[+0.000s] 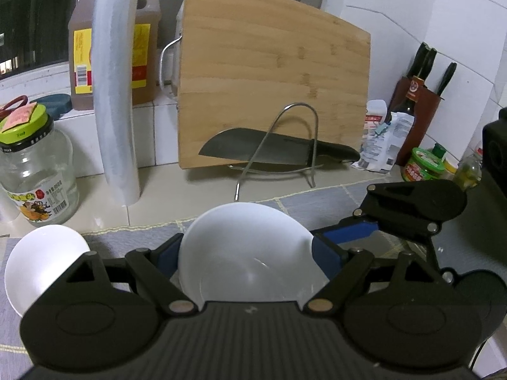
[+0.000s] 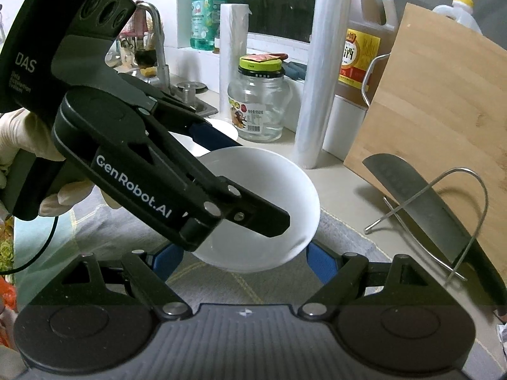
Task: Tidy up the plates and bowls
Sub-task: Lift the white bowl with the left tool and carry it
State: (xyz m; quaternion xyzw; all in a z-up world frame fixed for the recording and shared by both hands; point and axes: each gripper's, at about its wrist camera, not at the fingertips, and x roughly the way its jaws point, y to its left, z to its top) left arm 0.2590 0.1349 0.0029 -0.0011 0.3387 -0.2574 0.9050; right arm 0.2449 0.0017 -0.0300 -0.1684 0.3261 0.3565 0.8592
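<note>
White bowl (image 1: 247,253) is clamped between the blue pads of the left gripper (image 1: 250,250), one pad on each side of the rim, and appears held tilted above the grey mat (image 1: 317,209) near the counter's back edge. In the right wrist view the same bowl (image 2: 263,196) is seen with the left gripper's finger reaching across its opening. The right gripper (image 2: 244,261) is held wide just under the bowl's lower wall; pad contact cannot be confirmed, so it is read as not gripping. A second white bowl (image 1: 41,259) sits at the mat's left edge, beside the glass jar (image 1: 35,171).

Step judged: bowl being carried for stacking, probably onto the second bowl.

To be done well:
- Grip is kept firm; glazed rim is likely slippery.
- Bowl is levelled before lowering.
- Wire rack (image 1: 285,145), knife (image 1: 275,150) and film roll (image 1: 114,95) are given clearance.
- Release only once the bowl is seated concentric.
</note>
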